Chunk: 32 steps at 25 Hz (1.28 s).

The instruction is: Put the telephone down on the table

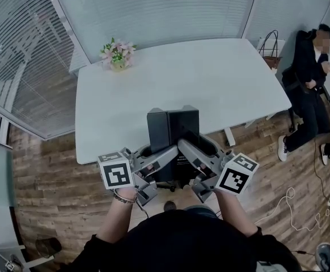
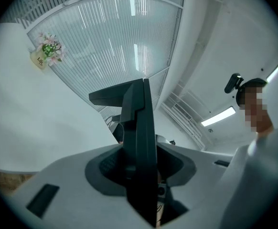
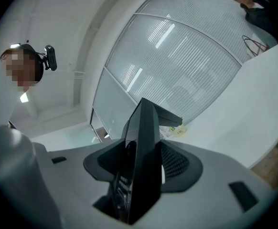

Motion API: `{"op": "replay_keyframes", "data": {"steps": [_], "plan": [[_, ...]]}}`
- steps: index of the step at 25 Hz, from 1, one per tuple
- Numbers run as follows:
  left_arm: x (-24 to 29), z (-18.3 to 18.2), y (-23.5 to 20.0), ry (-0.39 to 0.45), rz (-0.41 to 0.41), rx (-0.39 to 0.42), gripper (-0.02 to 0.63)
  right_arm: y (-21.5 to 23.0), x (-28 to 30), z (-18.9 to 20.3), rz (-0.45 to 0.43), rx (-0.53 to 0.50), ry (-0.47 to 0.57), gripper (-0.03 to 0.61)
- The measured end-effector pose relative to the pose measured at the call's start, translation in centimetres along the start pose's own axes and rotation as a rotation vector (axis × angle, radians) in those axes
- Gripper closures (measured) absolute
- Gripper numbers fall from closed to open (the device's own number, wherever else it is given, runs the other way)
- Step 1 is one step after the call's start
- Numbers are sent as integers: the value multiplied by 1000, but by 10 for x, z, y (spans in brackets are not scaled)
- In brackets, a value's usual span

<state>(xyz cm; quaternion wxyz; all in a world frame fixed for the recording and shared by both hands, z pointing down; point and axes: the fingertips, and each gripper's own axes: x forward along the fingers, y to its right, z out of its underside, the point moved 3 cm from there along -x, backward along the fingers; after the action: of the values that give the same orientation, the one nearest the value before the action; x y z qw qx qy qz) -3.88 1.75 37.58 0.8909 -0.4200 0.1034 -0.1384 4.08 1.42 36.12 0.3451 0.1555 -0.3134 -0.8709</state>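
Observation:
The black telephone (image 1: 173, 126) is carried between both grippers at the white table's (image 1: 210, 78) near edge, its far end over the tabletop. My left gripper (image 1: 160, 156) clamps its left side and my right gripper (image 1: 192, 153) its right side. In the left gripper view the telephone (image 2: 141, 142) stands edge-on, pinched between the dark pads (image 2: 108, 166) of the left gripper (image 2: 141, 175). The right gripper view shows the same: the telephone (image 3: 144, 156) is squeezed in the right gripper (image 3: 141, 168). Whether it touches the table I cannot tell.
A small pot of pink flowers (image 1: 117, 54) stands at the table's far left corner. A person (image 1: 307, 72) sits at the right beside a bag (image 1: 271, 50). A white cable (image 1: 290, 203) lies on the wooden floor. Glass walls with blinds stand behind.

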Motion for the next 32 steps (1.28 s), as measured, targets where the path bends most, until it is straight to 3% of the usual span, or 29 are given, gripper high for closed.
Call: {"op": "replay_keyframes", "data": {"steps": [32], "plan": [[101,-136,-107,61,-45,-19,426,126,116,-114,-31,3,-63,362]]}}
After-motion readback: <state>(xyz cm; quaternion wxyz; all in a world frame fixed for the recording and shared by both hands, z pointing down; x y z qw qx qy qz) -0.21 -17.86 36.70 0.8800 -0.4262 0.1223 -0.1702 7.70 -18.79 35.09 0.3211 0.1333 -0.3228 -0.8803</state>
